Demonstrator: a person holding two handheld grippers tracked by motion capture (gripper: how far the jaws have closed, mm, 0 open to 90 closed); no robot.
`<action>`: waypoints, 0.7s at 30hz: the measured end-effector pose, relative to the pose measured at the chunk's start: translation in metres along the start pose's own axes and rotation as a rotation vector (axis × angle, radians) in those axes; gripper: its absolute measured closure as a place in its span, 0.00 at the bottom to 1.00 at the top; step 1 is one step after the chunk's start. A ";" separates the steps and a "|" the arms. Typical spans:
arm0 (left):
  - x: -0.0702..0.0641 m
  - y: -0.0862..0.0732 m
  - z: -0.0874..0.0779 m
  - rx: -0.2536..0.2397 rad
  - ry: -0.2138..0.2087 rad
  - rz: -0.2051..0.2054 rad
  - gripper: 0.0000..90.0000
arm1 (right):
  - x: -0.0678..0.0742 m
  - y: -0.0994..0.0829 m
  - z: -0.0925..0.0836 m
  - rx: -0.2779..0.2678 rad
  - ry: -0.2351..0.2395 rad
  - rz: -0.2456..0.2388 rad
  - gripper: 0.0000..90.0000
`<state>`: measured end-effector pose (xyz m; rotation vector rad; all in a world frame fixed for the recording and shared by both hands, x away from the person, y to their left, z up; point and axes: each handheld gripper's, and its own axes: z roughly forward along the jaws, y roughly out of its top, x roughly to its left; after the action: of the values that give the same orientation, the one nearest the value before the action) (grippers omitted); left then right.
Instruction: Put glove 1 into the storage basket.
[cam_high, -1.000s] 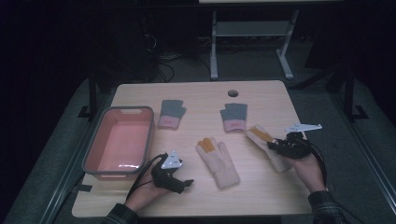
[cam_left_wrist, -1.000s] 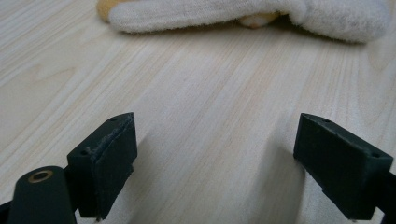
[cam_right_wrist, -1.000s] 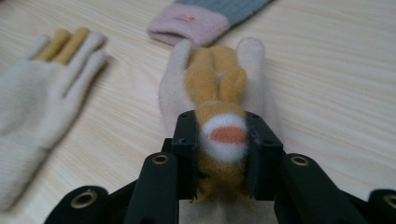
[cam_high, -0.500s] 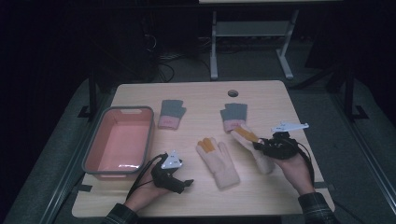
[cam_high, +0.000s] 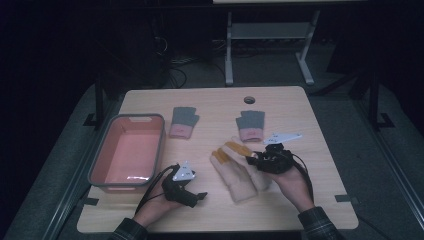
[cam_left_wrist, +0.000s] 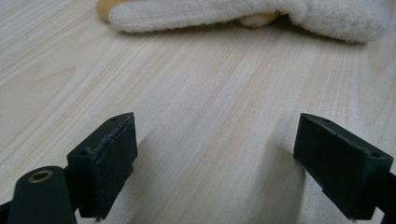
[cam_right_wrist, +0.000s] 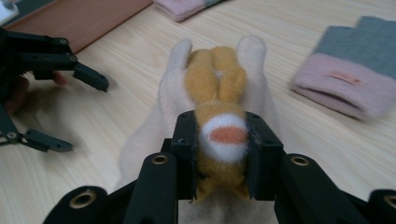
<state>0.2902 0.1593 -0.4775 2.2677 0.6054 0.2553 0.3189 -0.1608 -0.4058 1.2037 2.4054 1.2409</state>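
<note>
Two grippers work over a pale wooden table (cam_high: 320, 200), the largest thing in the high view, with a round hole near its far edge. At the table's left side sits a pink tub (cam_high: 102, 155) with a grey rim, its inside bare. Next in size come the cream gloves: one cream glove (cam_high: 237, 180) lies flat in the middle of the table with orange fingertips toward the far side, and a second cream-and-orange glove (cam_right_wrist: 219, 93) is draped partly over it, its fuzzy orange part lifted at one end. Beyond these lie two smaller grey-and-pink mitts, well apart from each other: the left mitt (cam_high: 184, 122) just beside the tub's far right corner, the right mitt (cam_high: 251, 125) near the held glove.

The right gripper (cam_high: 255, 159) comes in from the right, held in the person's right hand (cam_high: 292, 182), and its jaws are clenched on the cream-and-orange glove; the right gripper view shows both pads pressed against the orange and white fluff from either side. The left gripper (cam_left_wrist: 215, 158) rests low near the table's near edge, right of the tub, in the left hand (cam_high: 155, 210). Its jaws stand wide and released with bare wood between them, and the cream glove lies across the top of the left gripper view, apart from the pads.
</note>
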 end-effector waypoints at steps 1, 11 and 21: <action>0.000 0.000 0.000 0.004 0.000 0.004 0.14 | 0.003 0.001 0.002 0.001 0.003 -0.001 0.76; 0.001 0.000 0.000 0.007 0.002 0.008 0.14 | 0.020 0.005 0.030 0.051 -0.011 -0.007 0.74; 0.000 0.000 0.000 0.000 0.000 0.001 0.14 | 0.015 0.000 0.036 0.063 0.011 -0.023 0.42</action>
<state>0.2903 0.1593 -0.4775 2.2680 0.6048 0.2560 0.3261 -0.1284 -0.4256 1.1852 2.4771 1.1763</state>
